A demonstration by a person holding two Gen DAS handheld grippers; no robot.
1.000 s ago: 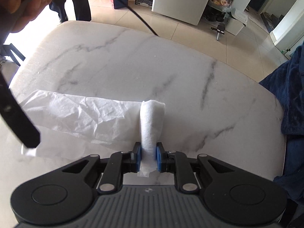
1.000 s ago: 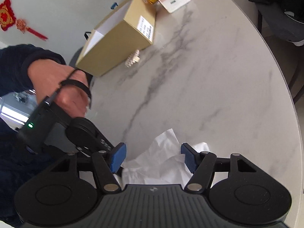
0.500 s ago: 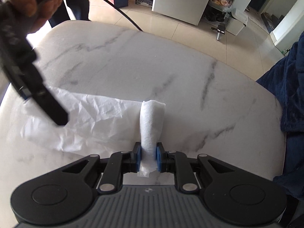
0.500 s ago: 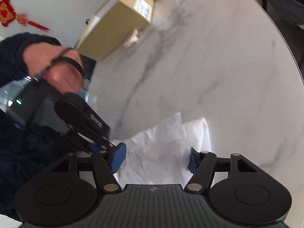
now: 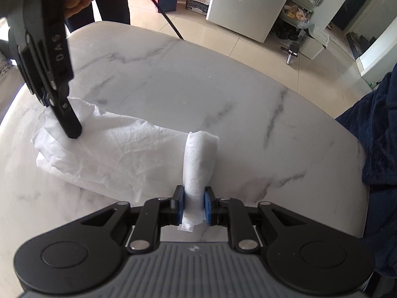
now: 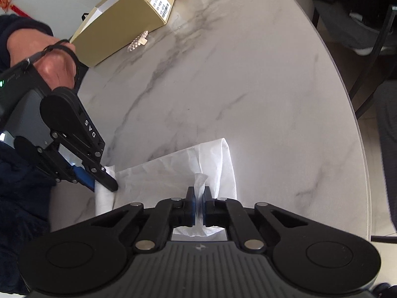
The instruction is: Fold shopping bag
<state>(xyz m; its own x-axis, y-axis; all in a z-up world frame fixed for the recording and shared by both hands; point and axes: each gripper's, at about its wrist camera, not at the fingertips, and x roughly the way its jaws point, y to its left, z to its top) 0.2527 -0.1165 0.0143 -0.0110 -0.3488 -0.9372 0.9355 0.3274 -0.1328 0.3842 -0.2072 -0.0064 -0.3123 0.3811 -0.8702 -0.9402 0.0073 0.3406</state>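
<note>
A white, crumpled shopping bag [image 5: 111,151] lies flat on the marble table [image 5: 198,87]. My left gripper [image 5: 194,207] is shut on its rolled strap-like end [image 5: 199,159], which loops up off the table. In the right wrist view my right gripper [image 6: 197,207] is closing, and its blue pads pinch a raised fold of the bag [image 6: 173,173] at the other end. The same right gripper [image 5: 72,129] shows at the far left of the left wrist view, pressed down into the bag. The left gripper [image 6: 104,181] appears at the left of the right wrist view, held by a hand [image 6: 49,59].
A tan cardboard box [image 6: 124,22] and a small pale object [image 6: 137,42] sit at the far side of the table. The table's rounded edge [image 6: 347,99] runs along the right, with dark chairs [image 6: 359,12] beyond. A dark blue sleeve [image 5: 379,124] is at the right.
My right gripper came down onto the bag's far end and its jaws went from wide apart to pinched on a fold. The left gripper kept its grip and stayed in place.
</note>
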